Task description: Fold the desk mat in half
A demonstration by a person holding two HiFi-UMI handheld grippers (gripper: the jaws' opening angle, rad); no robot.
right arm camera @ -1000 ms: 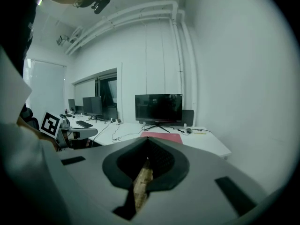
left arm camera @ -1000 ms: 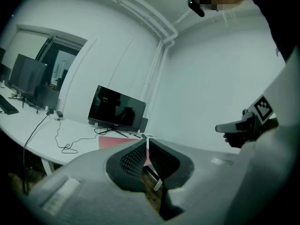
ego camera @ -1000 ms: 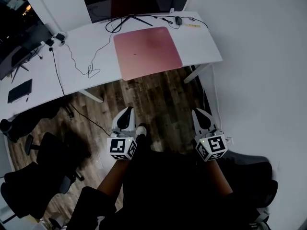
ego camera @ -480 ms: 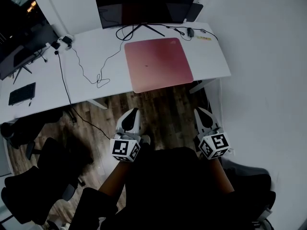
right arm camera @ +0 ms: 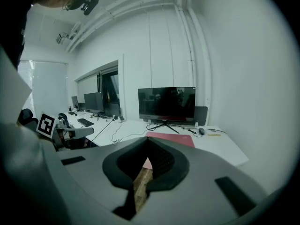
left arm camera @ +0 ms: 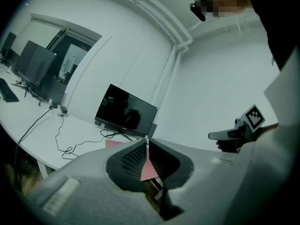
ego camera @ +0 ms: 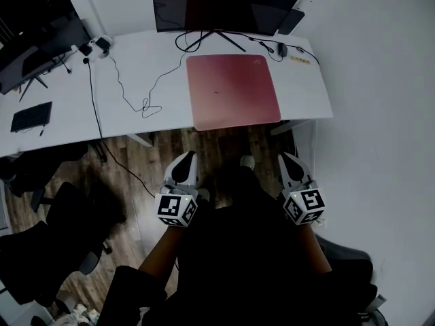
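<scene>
A pink desk mat (ego camera: pixel 233 90) lies flat and unfolded on the white desk (ego camera: pixel 68 131), in front of the monitor. Both grippers hang over the wooden floor, short of the desk's front edge and apart from the mat. My left gripper (ego camera: pixel 185 161) is shut and empty, and so is my right gripper (ego camera: pixel 288 160). In the left gripper view the closed jaws (left arm camera: pixel 146 141) point at the mat (left arm camera: pixel 112 143), with the right gripper (left arm camera: pixel 211 135) off to the side. The right gripper view shows its closed jaws (right arm camera: pixel 147 138) below the mat (right arm camera: pixel 176 138) and the left gripper (right arm camera: pixel 89 131) at the left.
A dark monitor (ego camera: pixel 224 2) stands behind the mat, with cables (ego camera: pixel 136 94) trailing left and a mouse (ego camera: pixel 282 48) at the right. A keyboard (ego camera: pixel 30 116) lies at the far left. Black office chairs (ego camera: pixel 41 250) stand at the left; a white wall (ego camera: pixel 380 114) bounds the right.
The desk and mat have come closer and lower in the head view as the person stepped toward them. Both grippers went forward together, still shut.
</scene>
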